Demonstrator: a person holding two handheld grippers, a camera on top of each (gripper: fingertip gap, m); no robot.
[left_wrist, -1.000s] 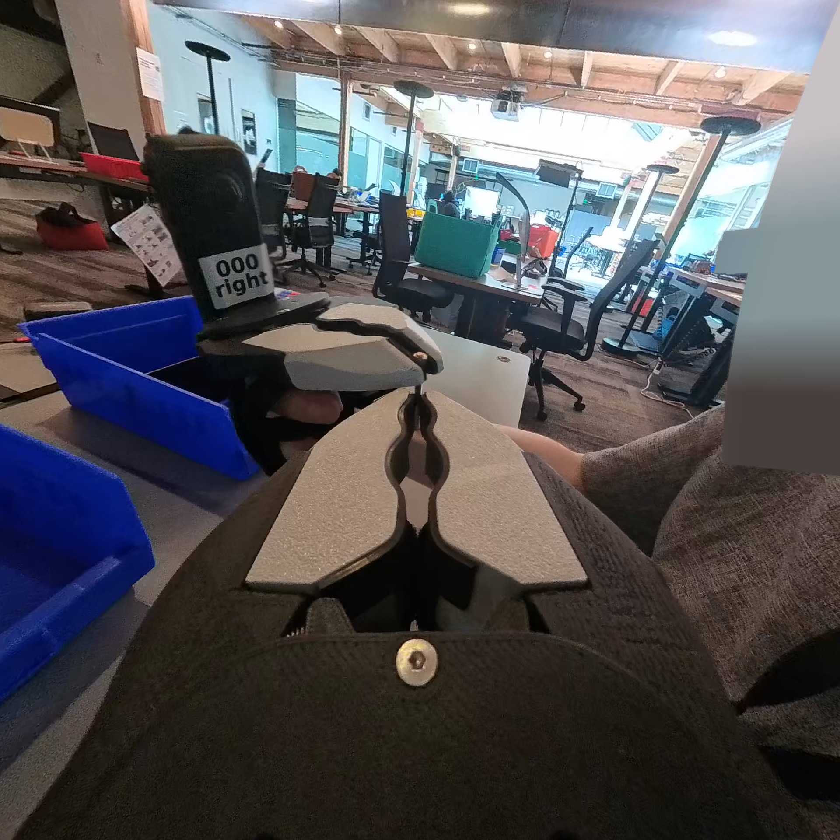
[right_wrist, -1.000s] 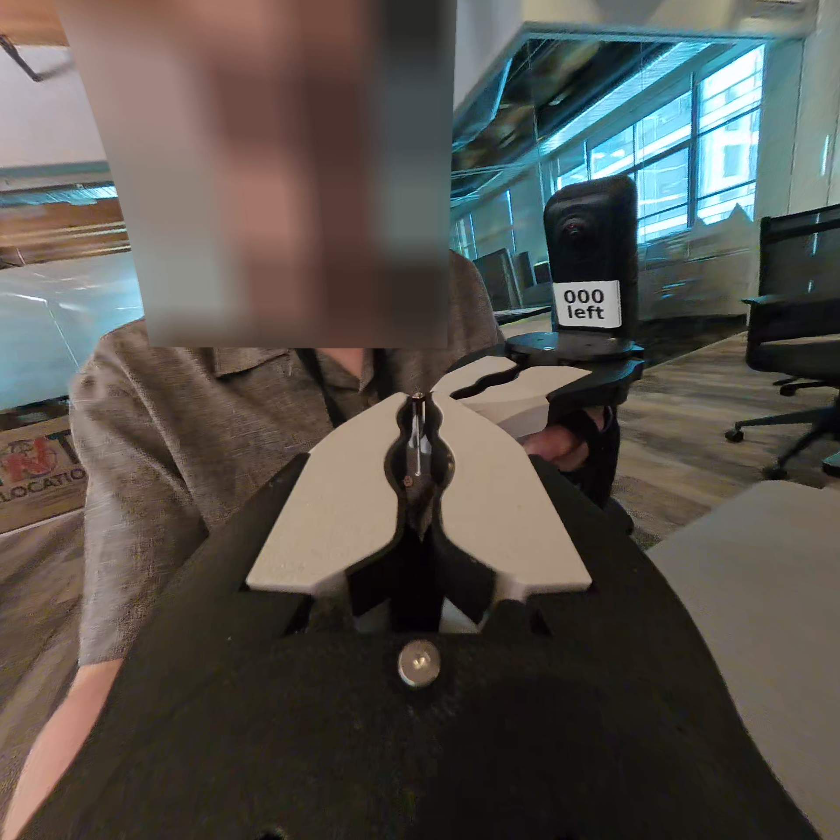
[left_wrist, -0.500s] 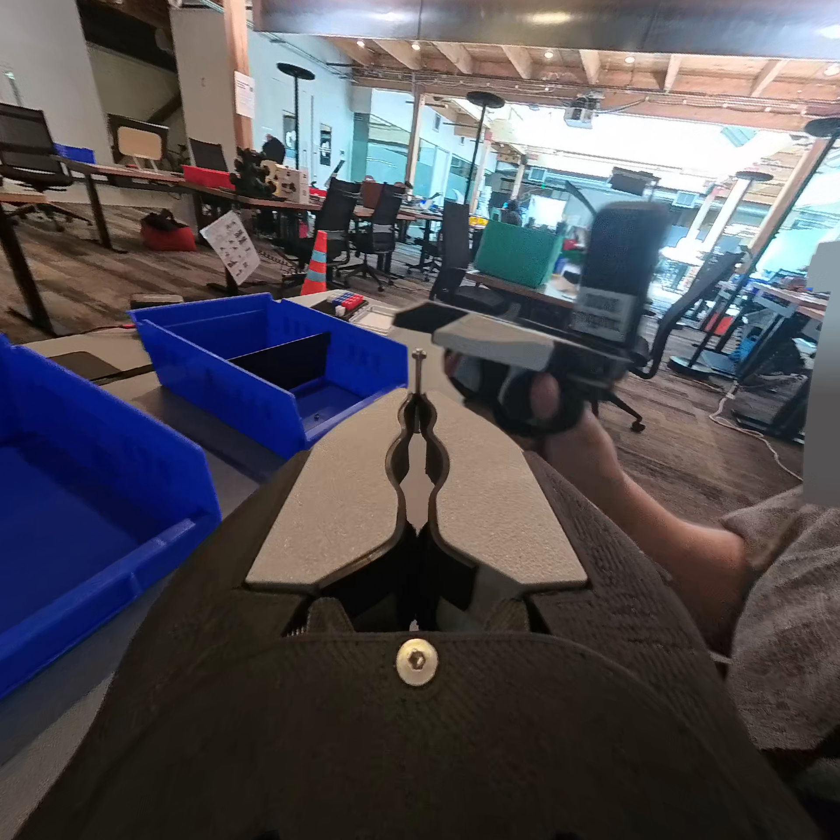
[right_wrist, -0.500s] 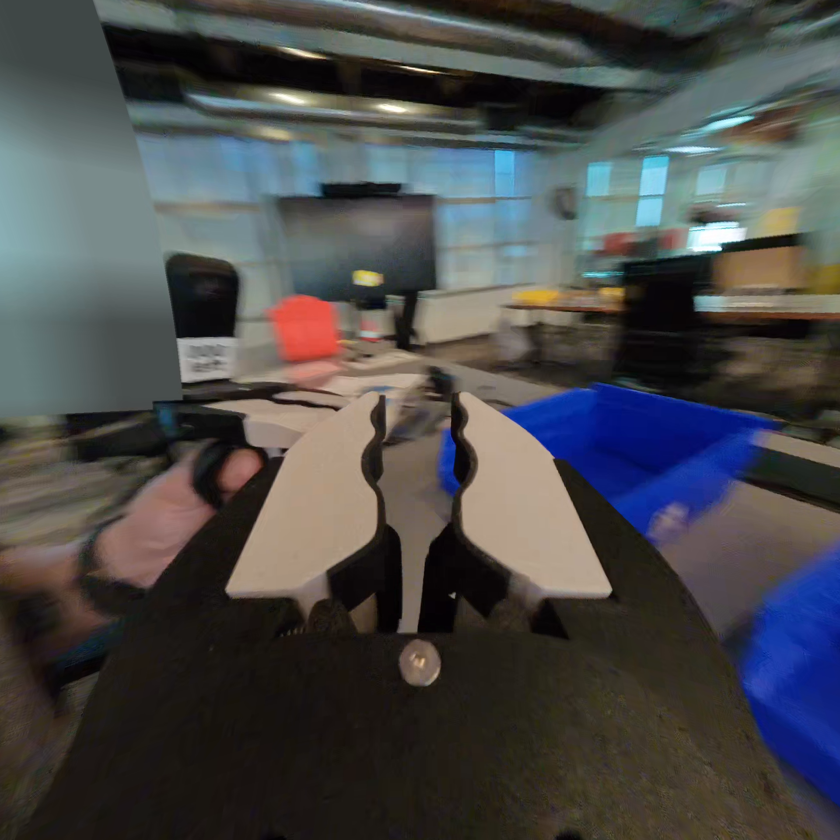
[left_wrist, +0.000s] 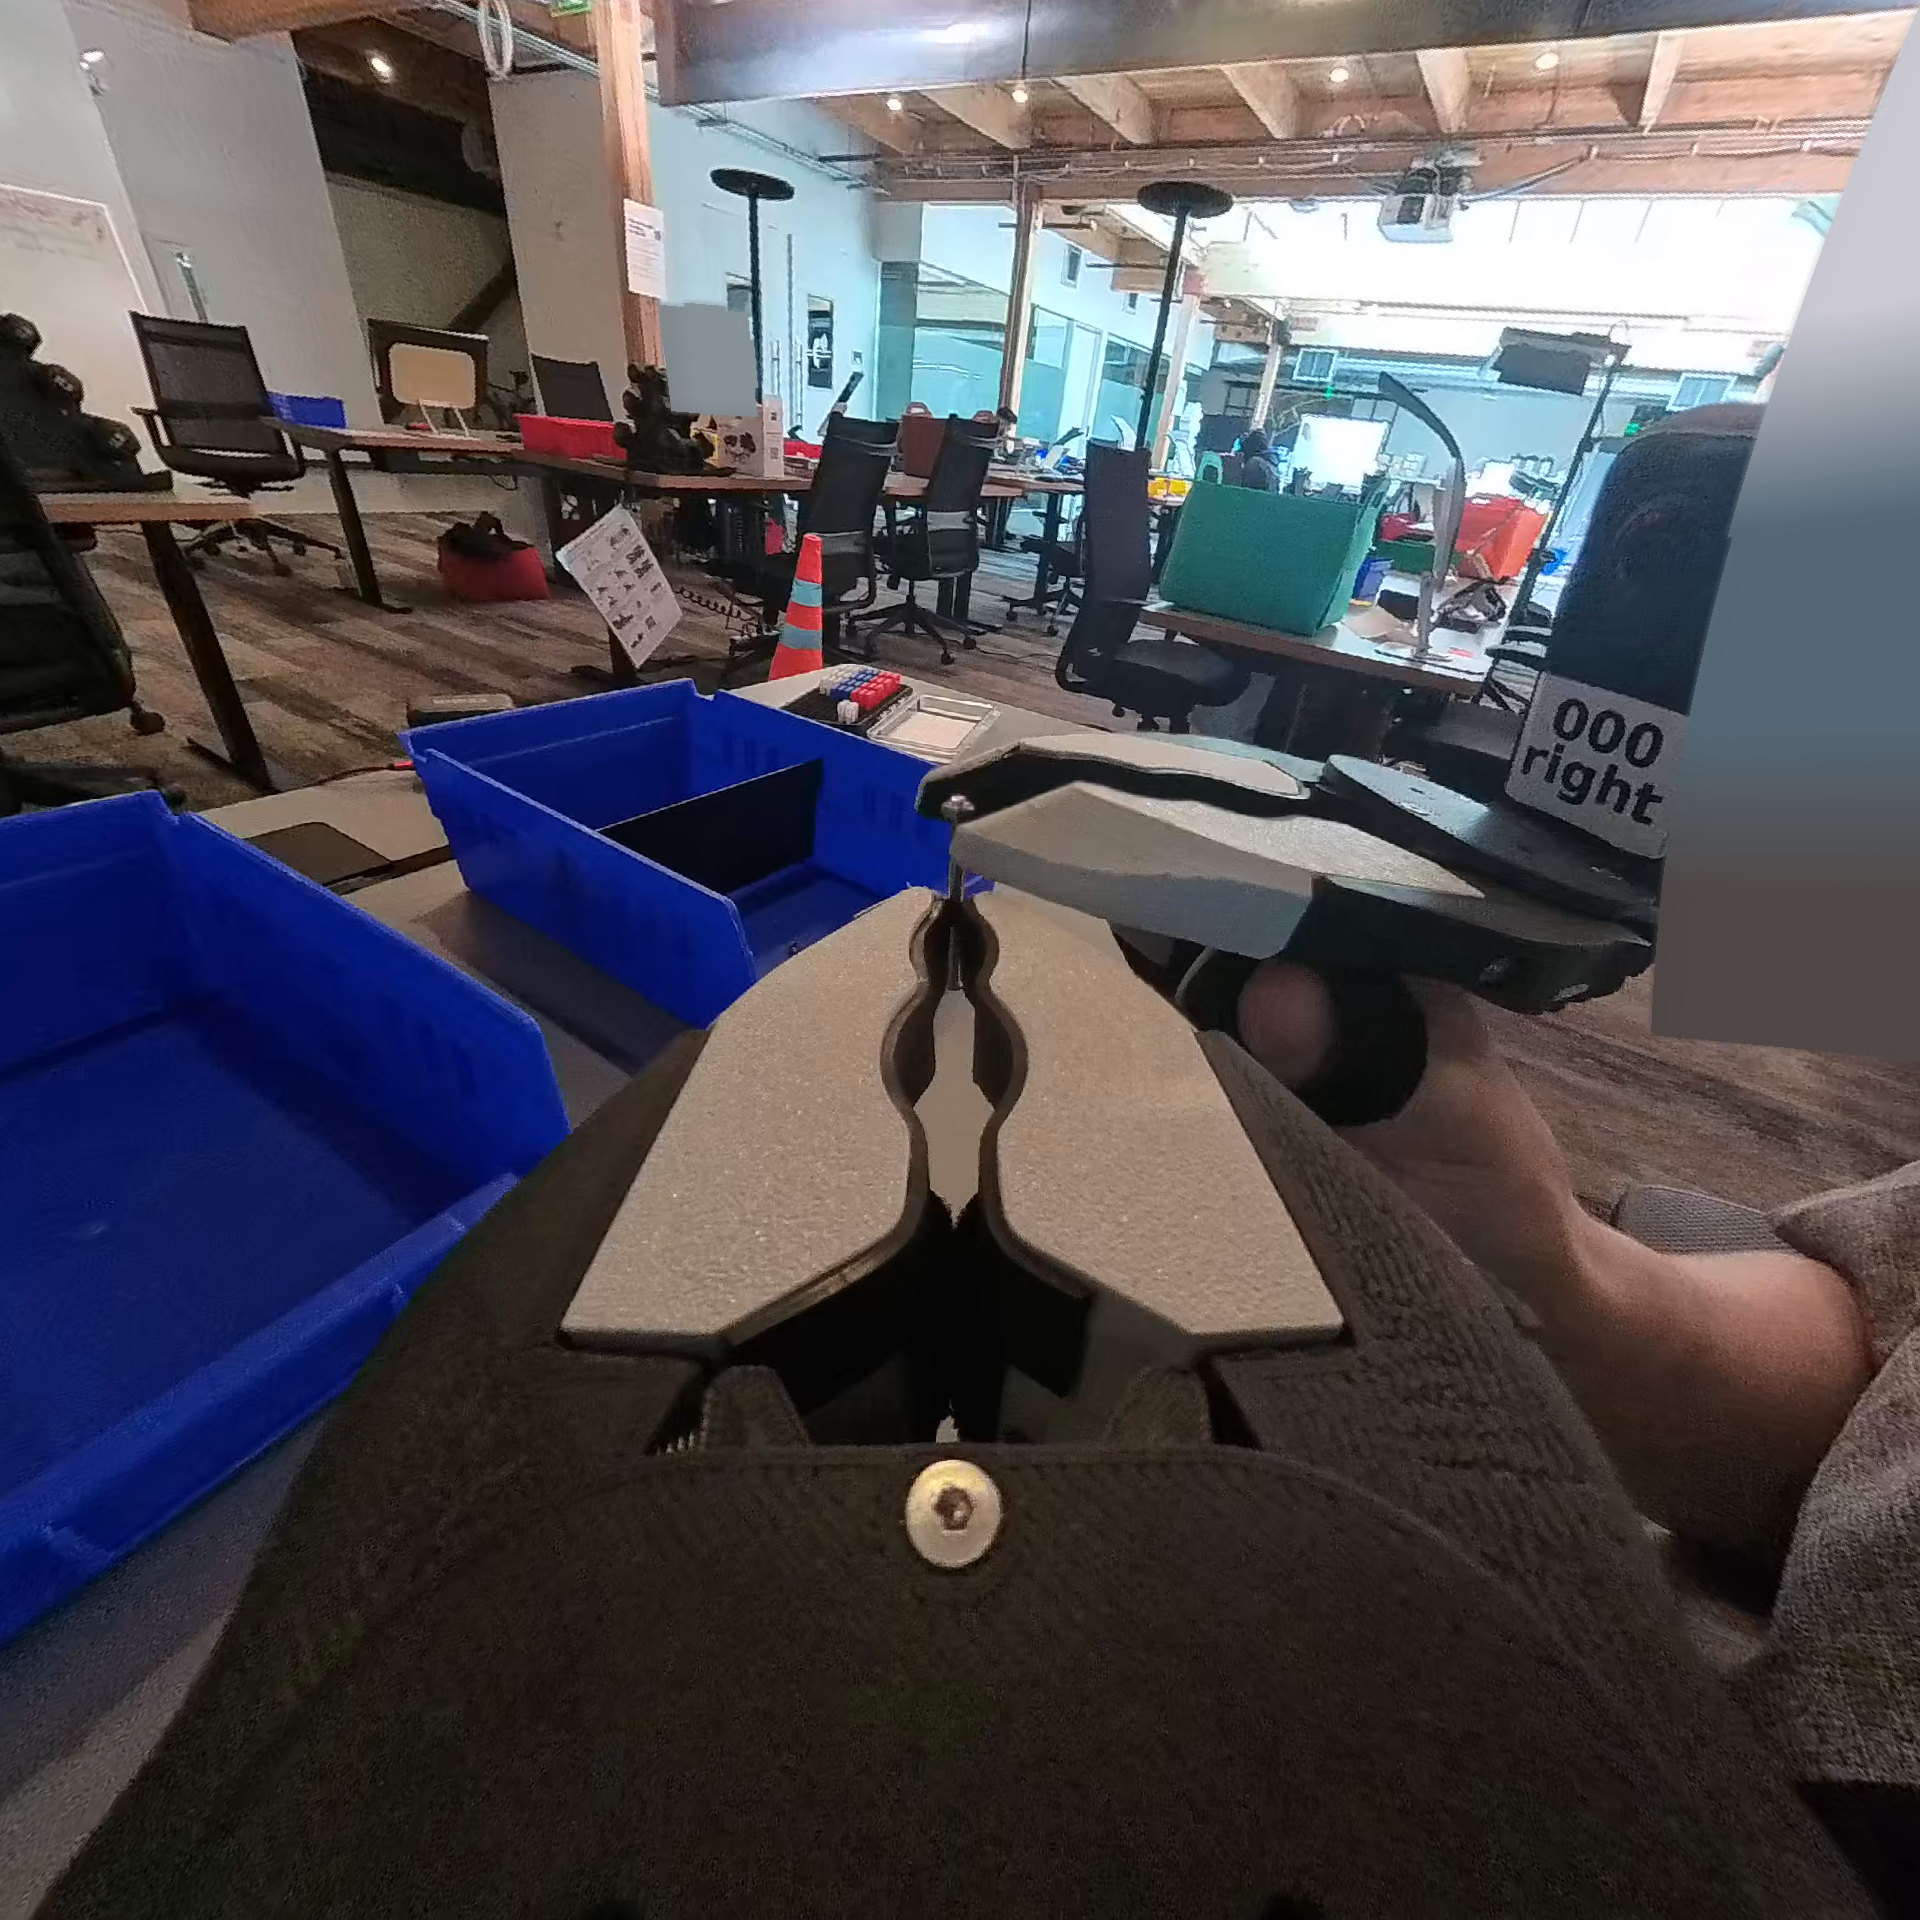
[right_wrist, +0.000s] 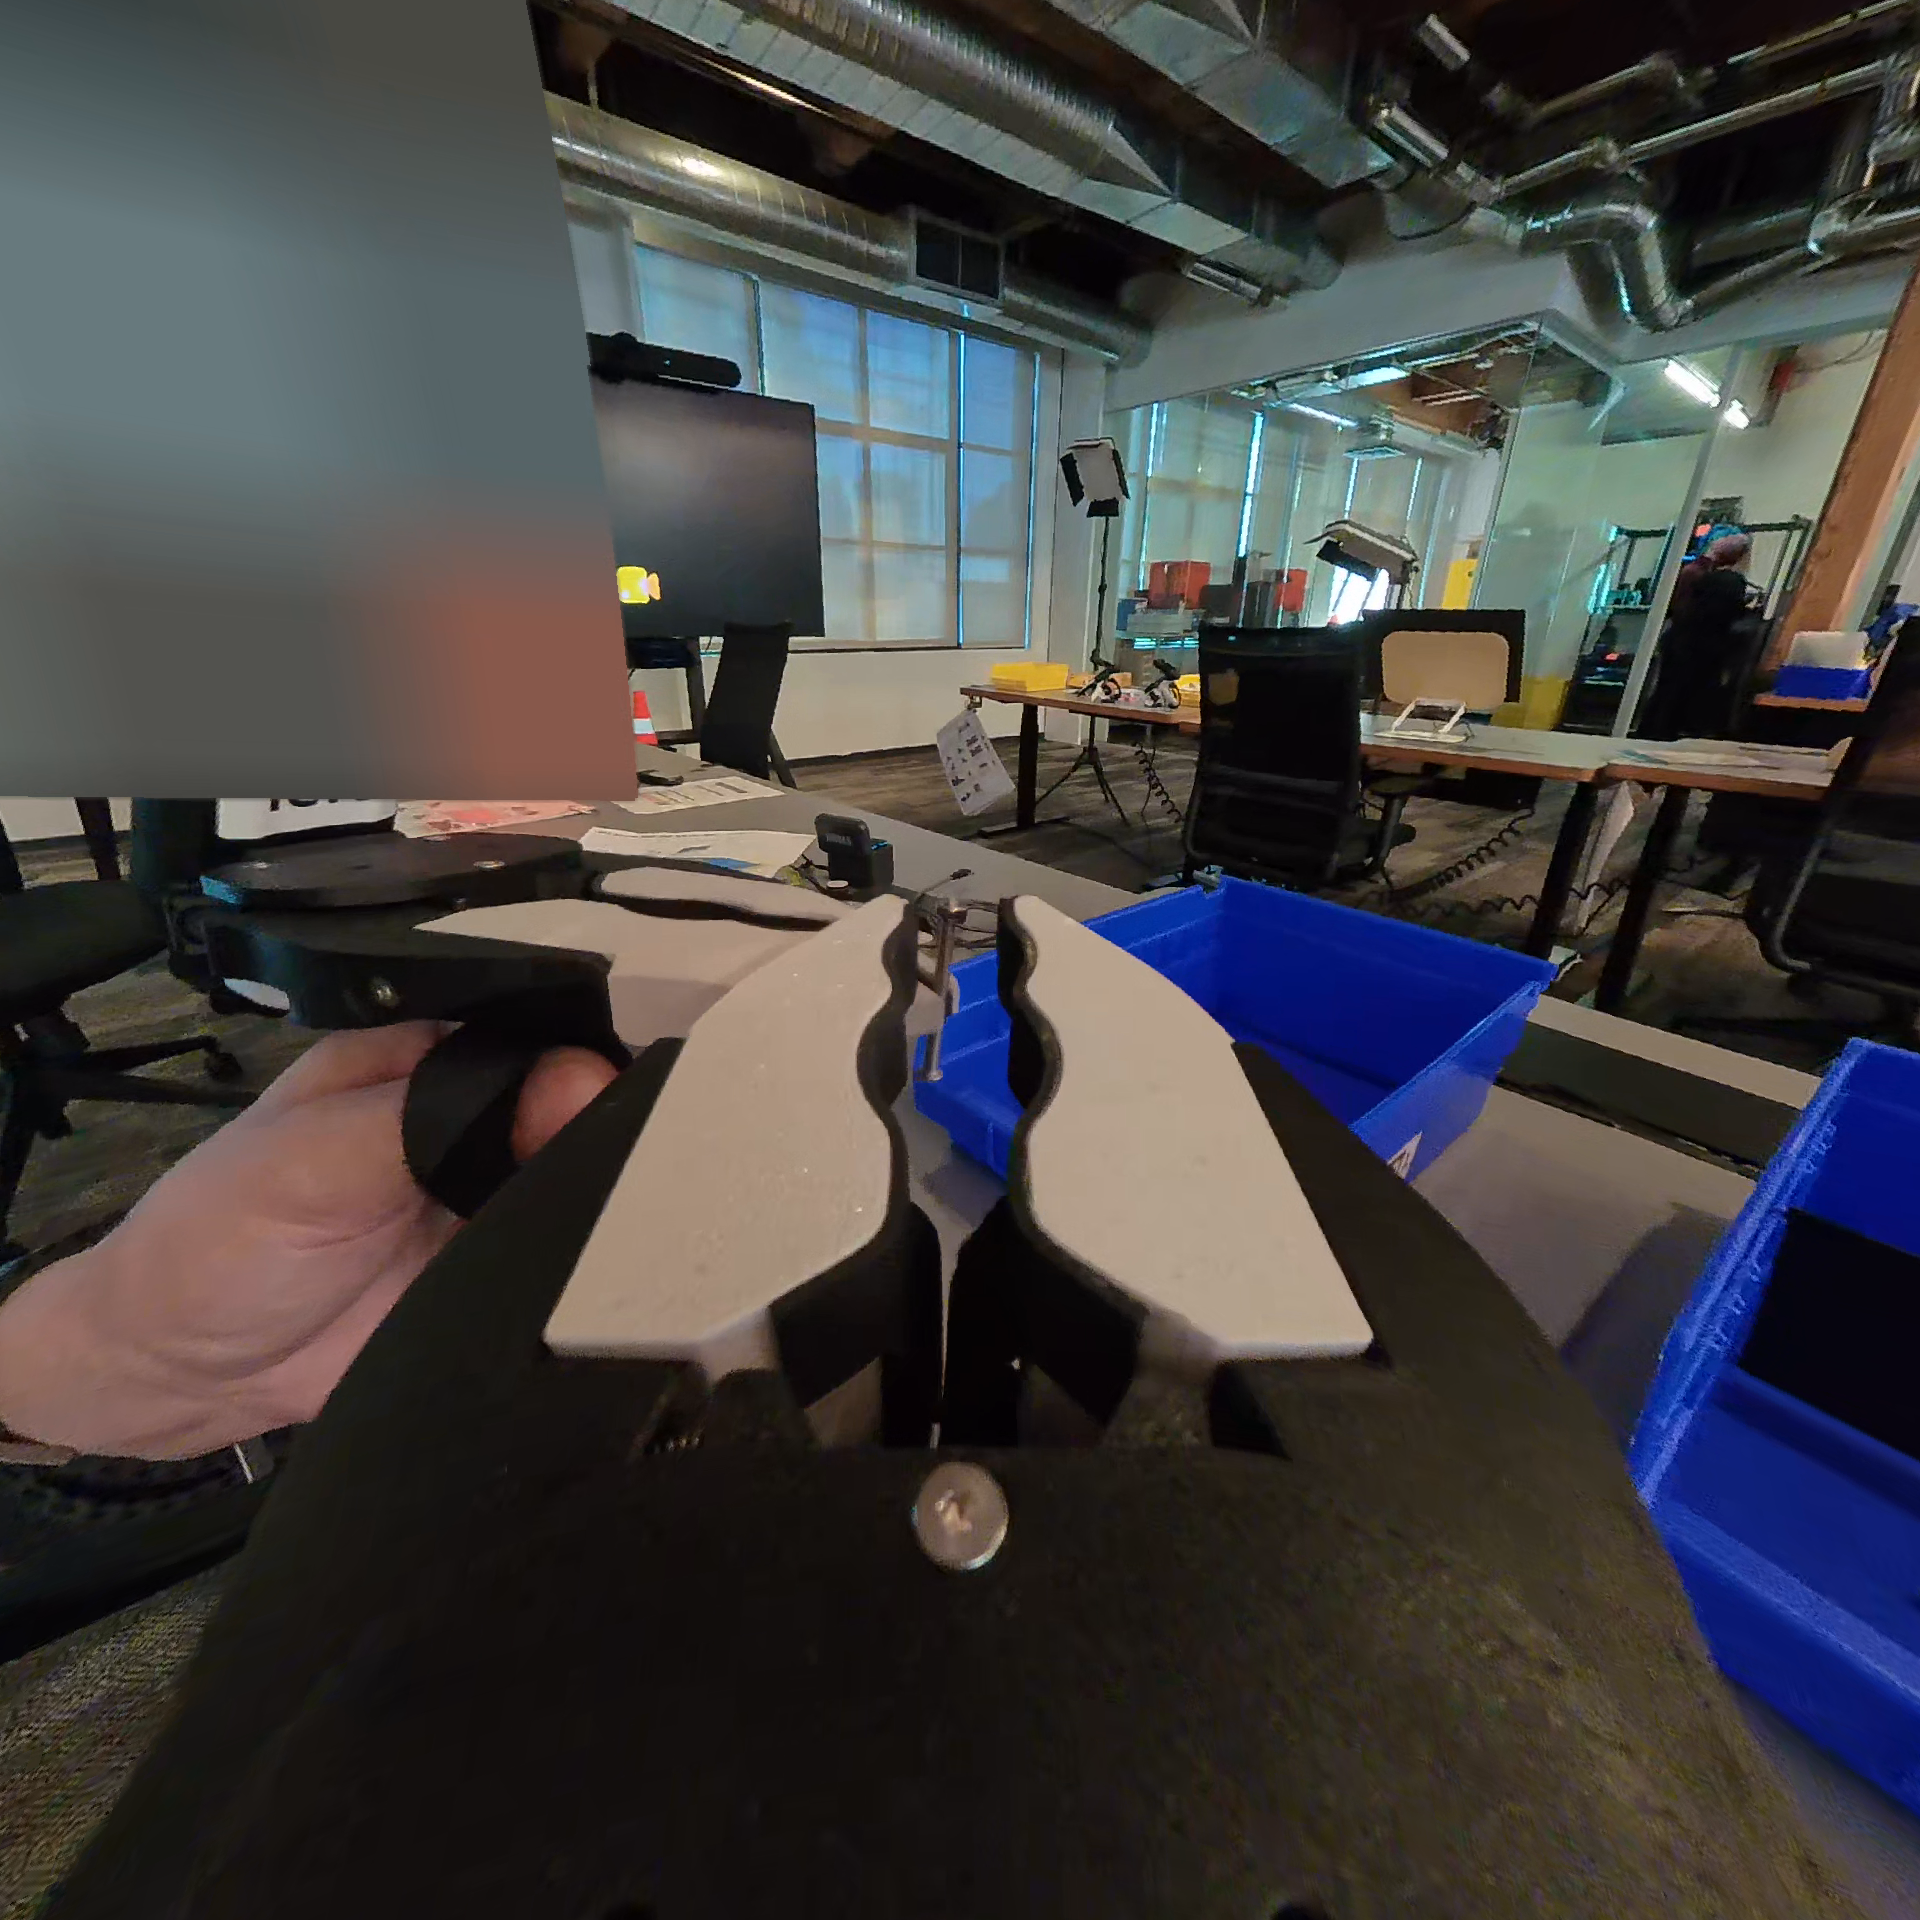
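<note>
Right at centre frame, the left gripper pinches a thin screw upright at its very tips. Across from it, the right gripper stands a narrow gap apart around that screw's head, not clamping. Blue bins sit left of centre on the grey table. Such a slim tip hold could let the screw twist free and drop.

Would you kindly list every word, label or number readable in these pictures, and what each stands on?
I don't quote writing; these things bear it:
A white label on the right gripper's camera: legible.
A printed sheet on a floor stand: too small.
Some loose papers: too small.
A hanging sheet: too small.
</note>
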